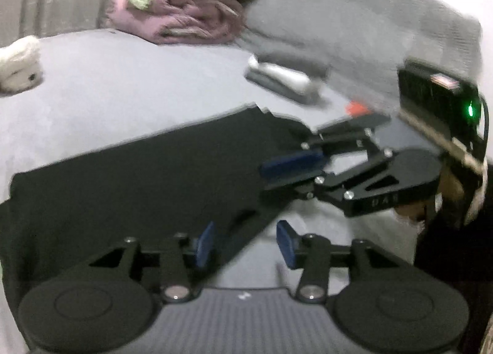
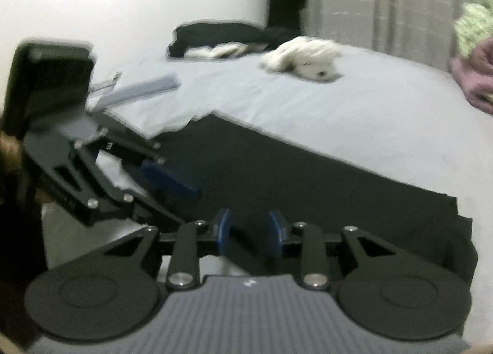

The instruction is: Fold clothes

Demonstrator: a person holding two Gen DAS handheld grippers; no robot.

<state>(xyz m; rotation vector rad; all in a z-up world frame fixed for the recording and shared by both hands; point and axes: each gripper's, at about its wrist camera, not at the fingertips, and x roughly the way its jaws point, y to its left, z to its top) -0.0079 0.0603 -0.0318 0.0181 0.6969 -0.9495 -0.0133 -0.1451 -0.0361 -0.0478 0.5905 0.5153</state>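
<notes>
Item: we found the black garment [image 1: 129,175] flat on the bed [image 1: 107,83], long axis crosswise ahead of both claws, left gripper [image 1: 246,243] and right gripper [image 2: 249,232] unclenched at its near edge, gripping nothing.

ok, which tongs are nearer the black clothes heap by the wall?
Left. The left tongs hover on the heap's side of the spread black garment; the right tongs sit further back, at the garment's near edge.

Bare sheet [image 2: 354,113] beyond garment [image 2: 308,187]; plush toy [image 2: 303,58] behind.
</notes>
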